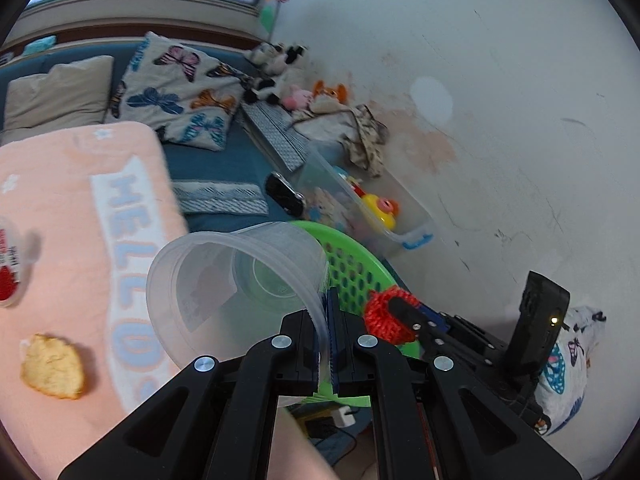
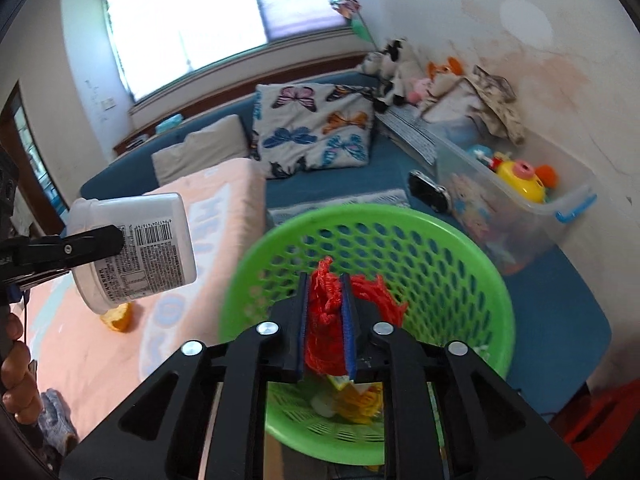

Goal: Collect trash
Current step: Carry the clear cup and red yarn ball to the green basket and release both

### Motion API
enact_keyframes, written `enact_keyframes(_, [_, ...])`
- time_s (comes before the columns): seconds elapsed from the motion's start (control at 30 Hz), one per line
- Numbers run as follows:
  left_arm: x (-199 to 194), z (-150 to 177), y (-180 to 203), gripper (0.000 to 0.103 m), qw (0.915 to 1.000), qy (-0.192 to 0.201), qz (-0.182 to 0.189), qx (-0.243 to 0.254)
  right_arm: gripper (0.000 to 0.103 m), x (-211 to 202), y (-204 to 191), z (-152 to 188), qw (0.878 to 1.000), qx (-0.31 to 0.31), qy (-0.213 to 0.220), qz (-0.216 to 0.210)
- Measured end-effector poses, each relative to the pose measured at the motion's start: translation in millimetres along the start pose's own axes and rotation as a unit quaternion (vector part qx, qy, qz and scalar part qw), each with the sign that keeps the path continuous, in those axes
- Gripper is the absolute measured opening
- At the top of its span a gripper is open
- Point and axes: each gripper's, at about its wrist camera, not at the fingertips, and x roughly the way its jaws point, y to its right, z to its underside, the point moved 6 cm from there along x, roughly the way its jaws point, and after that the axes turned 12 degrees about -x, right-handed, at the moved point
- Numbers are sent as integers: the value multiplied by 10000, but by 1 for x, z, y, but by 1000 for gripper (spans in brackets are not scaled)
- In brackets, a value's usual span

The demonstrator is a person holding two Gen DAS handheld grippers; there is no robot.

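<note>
- The right gripper (image 2: 326, 322) is holding a wad of red mesh netting (image 2: 324, 320) between its blue pads; the jaws are standing a little apart around the wad, and the netting is bulging out on both sides, so I judge it still pinched, though only lightly.
- The green basket (image 2: 472, 256) is lying directly ahead of and below those jaws: the netting is hanging over its open mouth, inside the rim line, with yellow and white scraps already at the bottom under the tips.
- So the relation that matters is vertical: the basket is beneath the right tongs, not off to a side, and a release should probably send the netting straight in.
- The left gripper (image 1: 325, 332) is pressed shut on the rim of a clear plastic cup (image 1: 240, 288), the thin wall caught between the pads.
- The cup's long axis is running forward from the jaws, bottom pointing away and open mouth facing the left wrist camera.
- From the left tongs the basket is sitting just behind the cup and to the right; the cup is hanging short of the rim, over the peach blanket (image 1: 60, 208).
- The right hand is therefore the nearer one to the basket.
- A yellowish food scrap (image 1: 52, 366) is lying on the blanket, left of the left jaws.
</note>
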Motion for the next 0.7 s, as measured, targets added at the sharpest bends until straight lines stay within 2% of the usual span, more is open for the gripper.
enact_keyframes(0.03, [7, 2, 4, 4, 10000, -69, 7, 22, 30, 0, 3, 2, 10000, 25, -2, 31])
enact_keyframes(0.13, [26, 7, 11, 4, 9997, -246, 6, 67, 37, -2, 14, 7, 9999, 111, -3, 66])
enact_keyframes(0.37, [53, 16, 17, 5, 9985, -538, 23, 122, 44, -7, 23, 15, 9998, 200, 19, 90])
enact_keyframes(0.47, [58, 20, 19, 9, 9980, -613, 48, 139, 46, -9, 25, 18, 9997, 248, 33, 76])
enact_keyframes(0.63, [59, 23, 21, 21, 9975, -674, 61, 190, 48, -13, 21, 20, 9996, 266, 60, 39])
enact_keyframes(0.67, [59, 23, 22, 25, 9973, -702, 75, 181, 48, -14, 19, 19, 9997, 249, 72, 34])
enact_keyframes(0.7, [57, 24, 21, 35, 9975, -687, 88, 172, 49, -16, 17, 19, 9997, 236, 88, 31])
